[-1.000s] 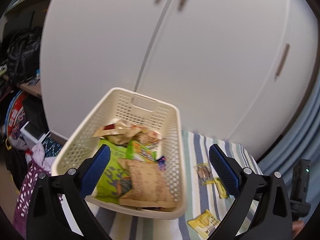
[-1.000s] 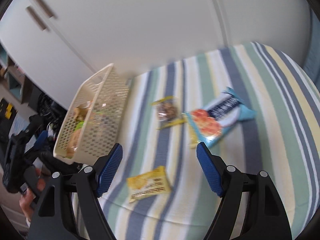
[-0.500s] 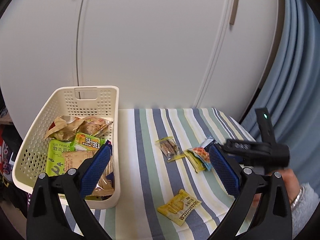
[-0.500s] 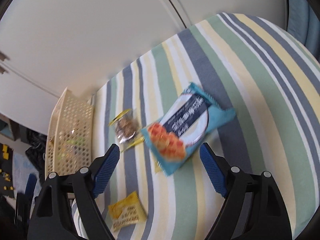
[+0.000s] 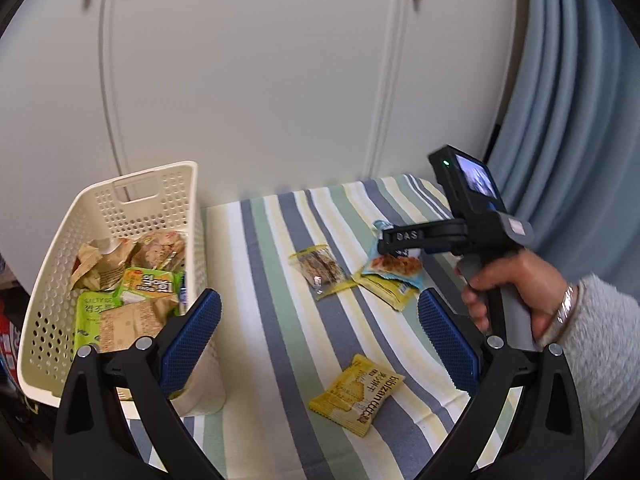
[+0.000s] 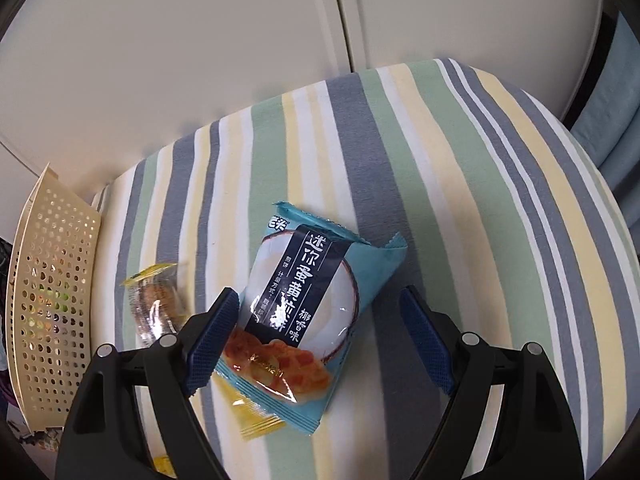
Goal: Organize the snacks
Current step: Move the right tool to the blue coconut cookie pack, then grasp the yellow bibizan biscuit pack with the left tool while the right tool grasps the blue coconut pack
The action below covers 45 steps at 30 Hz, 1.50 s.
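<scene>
Over the striped surface [image 6: 460, 152] your right tongs [image 6: 320, 340] hang wide open and empty around the blue snack packet [image 6: 308, 304], so close on it, then carry it to the basket [image 5: 52, 264]; your left tongs [image 5: 320, 340] gape empty too.

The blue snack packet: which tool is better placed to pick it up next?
Right. The right tool is open just above the blue packet; the left tool hangs farther back, near the basket.
</scene>
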Each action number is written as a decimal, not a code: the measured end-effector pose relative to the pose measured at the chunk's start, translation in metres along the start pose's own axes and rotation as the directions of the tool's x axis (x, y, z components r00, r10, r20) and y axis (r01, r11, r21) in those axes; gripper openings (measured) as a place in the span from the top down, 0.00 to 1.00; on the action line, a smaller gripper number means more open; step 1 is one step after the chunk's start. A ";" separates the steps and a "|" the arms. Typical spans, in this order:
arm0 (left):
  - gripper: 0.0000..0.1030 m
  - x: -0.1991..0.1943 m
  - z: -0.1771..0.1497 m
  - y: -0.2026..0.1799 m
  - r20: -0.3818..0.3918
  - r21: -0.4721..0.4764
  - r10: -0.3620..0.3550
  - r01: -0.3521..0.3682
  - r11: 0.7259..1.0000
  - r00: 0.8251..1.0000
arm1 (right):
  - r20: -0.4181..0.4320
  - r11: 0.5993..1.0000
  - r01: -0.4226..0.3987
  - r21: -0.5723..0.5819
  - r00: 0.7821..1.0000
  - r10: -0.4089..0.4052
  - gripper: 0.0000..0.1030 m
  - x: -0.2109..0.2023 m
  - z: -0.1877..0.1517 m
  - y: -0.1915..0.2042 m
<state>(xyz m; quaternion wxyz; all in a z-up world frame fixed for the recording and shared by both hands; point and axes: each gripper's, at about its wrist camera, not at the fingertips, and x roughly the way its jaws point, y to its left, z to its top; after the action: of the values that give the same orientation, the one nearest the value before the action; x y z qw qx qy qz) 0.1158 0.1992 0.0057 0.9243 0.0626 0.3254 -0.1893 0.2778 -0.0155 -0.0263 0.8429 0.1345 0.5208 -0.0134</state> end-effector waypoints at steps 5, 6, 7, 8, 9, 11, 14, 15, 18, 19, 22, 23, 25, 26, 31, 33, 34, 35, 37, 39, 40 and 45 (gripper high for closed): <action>0.03 0.015 -0.006 -0.018 -0.046 0.060 -0.037 0.040 0.997 0.998 | 0.010 0.999 0.030 -0.020 1.000 -0.030 0.21 -0.004 -0.003 -0.017; 0.03 0.020 -0.007 -0.019 -0.058 0.073 -0.047 0.051 0.996 0.997 | 0.012 0.999 0.036 -0.028 0.999 -0.036 0.21 -0.006 -0.005 -0.020; 0.03 0.023 -0.009 -0.022 -0.068 0.086 -0.056 0.062 0.994 0.996 | 0.014 0.998 0.044 -0.037 0.999 -0.043 0.21 -0.009 -0.007 -0.023; 0.03 0.026 -0.011 -0.026 -0.081 0.102 -0.066 0.074 0.992 0.994 | 0.017 0.997 0.054 -0.046 0.998 -0.054 0.21 -0.011 -0.010 -0.027; 0.03 0.030 -0.013 -0.028 -0.095 0.115 -0.077 0.088 0.990 0.992 | 0.018 0.996 0.071 -0.057 0.997 -0.070 0.21 -0.014 -0.013 -0.031; 0.03 0.039 -0.018 -0.031 -0.127 0.140 -0.086 0.104 0.985 0.988 | 0.018 0.992 0.099 -0.075 0.995 -0.098 0.21 -0.017 -0.020 -0.039; 0.03 0.053 -0.028 -0.033 -0.184 0.167 -0.071 0.102 0.981 0.980 | 0.017 0.993 0.094 -0.074 0.996 -0.093 0.21 -0.023 -0.030 -0.051; 0.03 0.058 -0.031 -0.032 -0.205 0.170 -0.065 0.101 0.980 0.977 | 0.012 0.994 0.084 -0.065 0.996 -0.083 0.21 -0.023 -0.033 -0.054; 0.03 0.076 -0.039 -0.026 -0.273 0.161 -0.055 0.102 0.982 0.961 | 0.015 1.000 0.020 -0.014 1.000 -0.020 0.21 -0.028 -0.036 -0.070; 0.03 0.080 -0.041 -0.026 -0.289 0.161 -0.054 0.104 0.981 0.956 | 0.019 1.000 0.011 -0.005 1.000 -0.011 0.21 -0.029 -0.037 -0.074; 0.03 0.089 -0.047 -0.015 -0.335 0.156 -0.049 0.107 0.982 0.941 | 0.024 1.000 -0.016 0.004 1.000 0.016 0.20 -0.031 -0.038 -0.079; 0.03 0.091 -0.049 -0.013 -0.349 0.154 -0.051 0.111 0.982 0.936 | 0.026 1.000 -0.024 0.007 0.999 0.023 0.19 -0.031 -0.038 -0.081; 0.08 0.094 -0.054 -0.012 -0.380 0.151 -0.053 0.118 0.981 0.923 | 0.031 0.999 -0.034 0.012 0.999 0.034 0.19 -0.032 -0.038 -0.077; 0.16 0.096 -0.057 -0.011 -0.402 0.151 -0.052 0.123 0.981 0.914 | 0.033 0.999 -0.040 0.015 0.999 0.040 0.18 -0.032 -0.038 -0.078; 0.31 0.099 -0.060 -0.017 -0.443 0.147 -0.072 0.151 0.978 0.894 | 0.039 0.998 -0.063 0.025 0.997 0.062 0.16 -0.027 -0.038 -0.088; 0.39 0.106 -0.058 -0.019 -0.452 0.124 -0.078 0.149 0.981 0.889 | 0.041 0.997 -0.071 0.031 0.997 0.070 0.16 -0.029 -0.039 -0.083; 0.40 0.111 -0.056 -0.021 -0.455 0.117 -0.074 0.142 0.983 0.887 | 0.043 0.997 -0.075 0.034 0.996 0.074 0.16 -0.029 -0.039 -0.084; 0.43 0.113 -0.055 -0.022 -0.453 0.115 -0.066 0.132 0.985 0.889 | 0.044 0.996 -0.078 0.037 0.996 0.077 0.16 -0.029 -0.039 -0.085; 0.49 0.117 -0.052 -0.024 -0.446 0.107 -0.053 0.112 0.988 0.893 | 0.045 0.996 -0.084 0.040 0.996 0.082 0.16 -0.030 -0.038 -0.086; 0.53 0.120 -0.048 -0.026 -0.439 0.091 -0.052 0.101 0.991 0.897 | 0.046 0.995 -0.085 0.042 0.995 0.083 0.16 -0.031 -0.039 -0.085; 0.53 0.121 -0.047 -0.027 -0.435 0.081 -0.055 0.101 0.992 0.899 | 0.046 0.995 -0.086 0.042 0.995 0.084 0.16 -0.031 -0.039 -0.085; 0.54 0.122 -0.039 -0.027 -0.382 0.004 -0.104 0.114 0.993 0.918 | 0.046 0.995 -0.086 0.040 0.995 0.084 0.15 -0.031 -0.039 -0.085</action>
<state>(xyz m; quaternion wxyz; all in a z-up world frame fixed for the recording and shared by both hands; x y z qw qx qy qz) 0.1703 0.1456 -0.1008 0.8307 0.0922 0.4991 -0.2288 0.2159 -0.0917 -0.0339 0.8509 0.1740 0.4955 0.0084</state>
